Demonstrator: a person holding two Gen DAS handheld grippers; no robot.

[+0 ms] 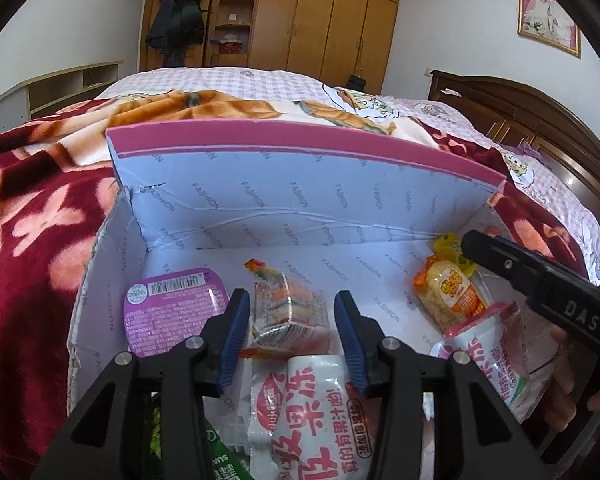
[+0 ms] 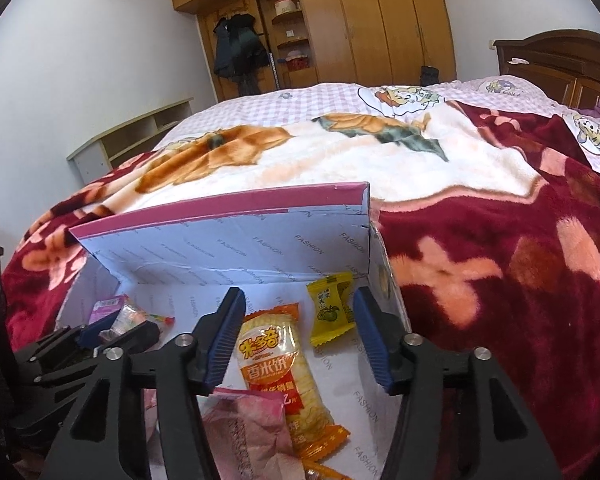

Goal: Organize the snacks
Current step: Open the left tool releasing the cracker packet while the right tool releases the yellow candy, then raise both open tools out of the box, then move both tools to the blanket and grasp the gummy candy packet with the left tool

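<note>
Two spread, empty claws, left claw and right claw, over box snacks (near packets cut off).

- Soft, even daylight; faint shadows inside the white printed cardboard box.
- Strong fisheye bending (dark corners) around it.
- Nearest wrappers below it slightly blurred.
</note>
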